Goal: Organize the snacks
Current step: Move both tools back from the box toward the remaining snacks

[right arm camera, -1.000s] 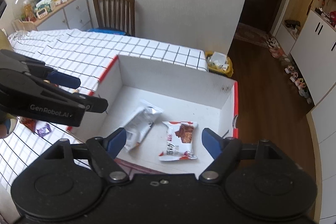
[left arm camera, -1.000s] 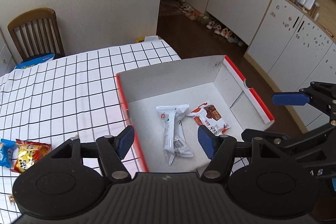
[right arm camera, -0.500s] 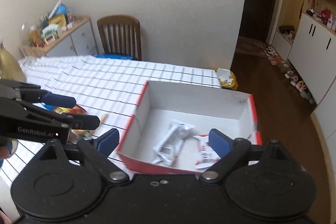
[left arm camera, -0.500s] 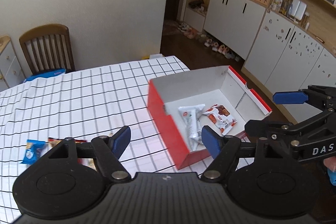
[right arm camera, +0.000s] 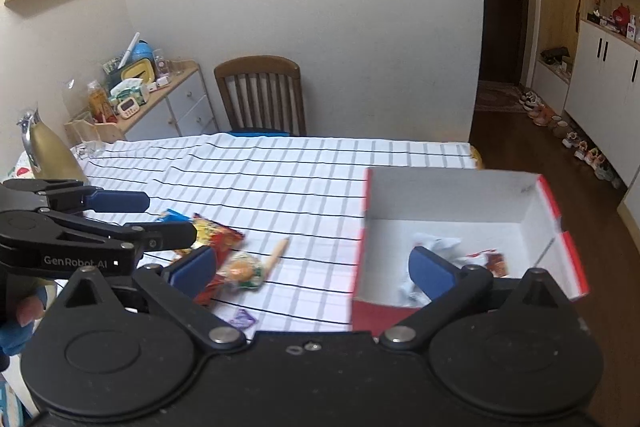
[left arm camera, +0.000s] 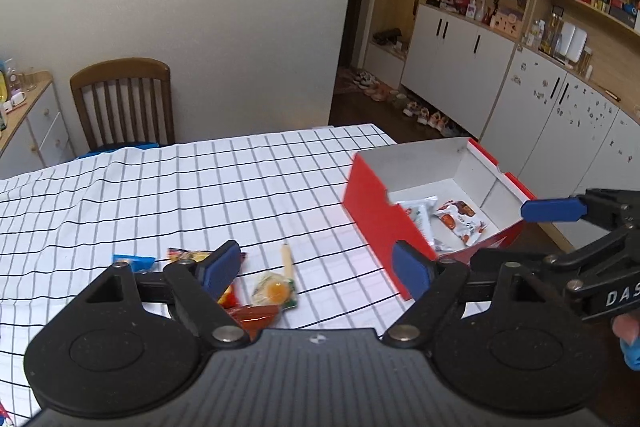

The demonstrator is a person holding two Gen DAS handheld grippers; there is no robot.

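Right gripper [right arm camera: 314,269] view alone shows purple wrapper [right arm camera: 241,318].

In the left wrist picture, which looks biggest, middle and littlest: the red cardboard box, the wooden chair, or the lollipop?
1. Red cardboard box
2. Brown wooden chair, nearly as big in the picture, though farther away, so it's unsure
3. Clear-wrapped orange lollipop, clearly smallest

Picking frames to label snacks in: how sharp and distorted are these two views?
Left wrist: box and snacks sharp, cabinets bowed by the fisheye. Right wrist: motion blur smears the box contents and the loose snacks; dark corner vignetting.
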